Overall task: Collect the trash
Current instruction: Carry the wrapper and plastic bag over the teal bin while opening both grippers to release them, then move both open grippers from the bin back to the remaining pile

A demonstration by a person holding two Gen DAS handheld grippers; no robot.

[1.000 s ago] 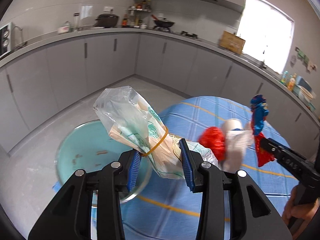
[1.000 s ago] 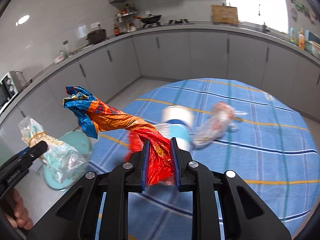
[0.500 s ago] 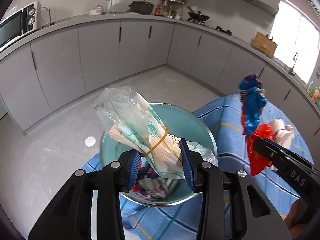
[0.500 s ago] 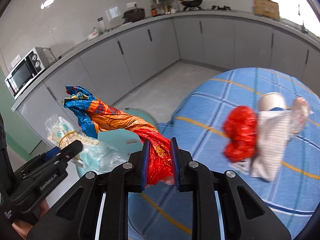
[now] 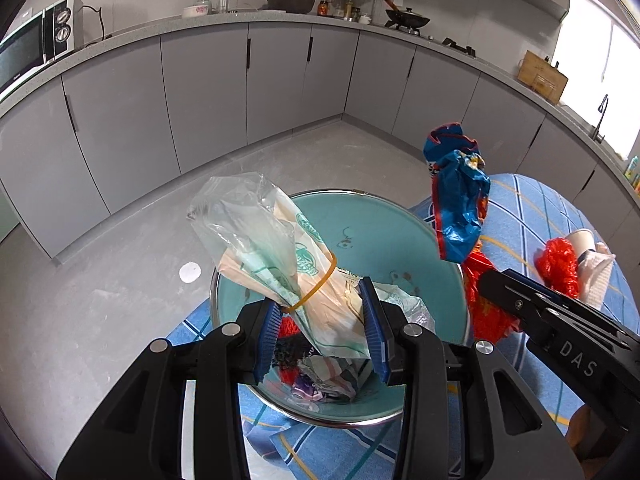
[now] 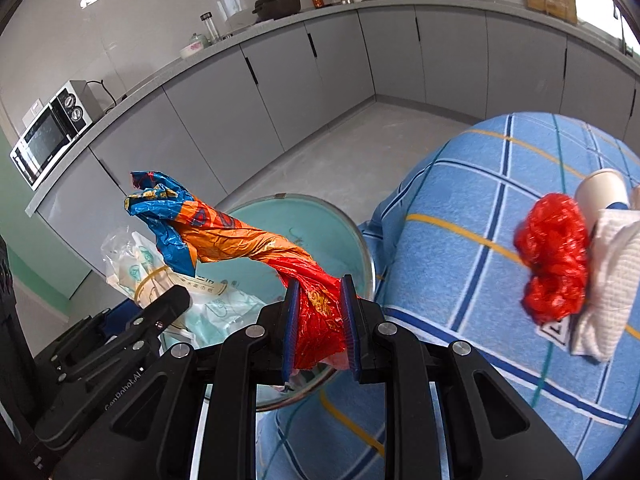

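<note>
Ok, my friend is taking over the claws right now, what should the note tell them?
Left claw: shut on the clear plastic bag, above the teal bin.
Right claw: shut on the twisted snack wrapper, at the bin's rim.
Done: some trash already lies in the bin.
Left: drop both, then fetch the red plastic wad, paper cup and white napkin from the tablecloth.

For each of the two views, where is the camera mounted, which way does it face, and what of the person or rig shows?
Left wrist: on the left gripper, looking down along its fingers at the clear bag over the teal bin; the right gripper enters at right.
Right wrist: on the right gripper, looking down at the orange-blue wrapper; the left gripper is at lower left.
Shared: bin, both bags, blue tablecloth, red bag.
</note>
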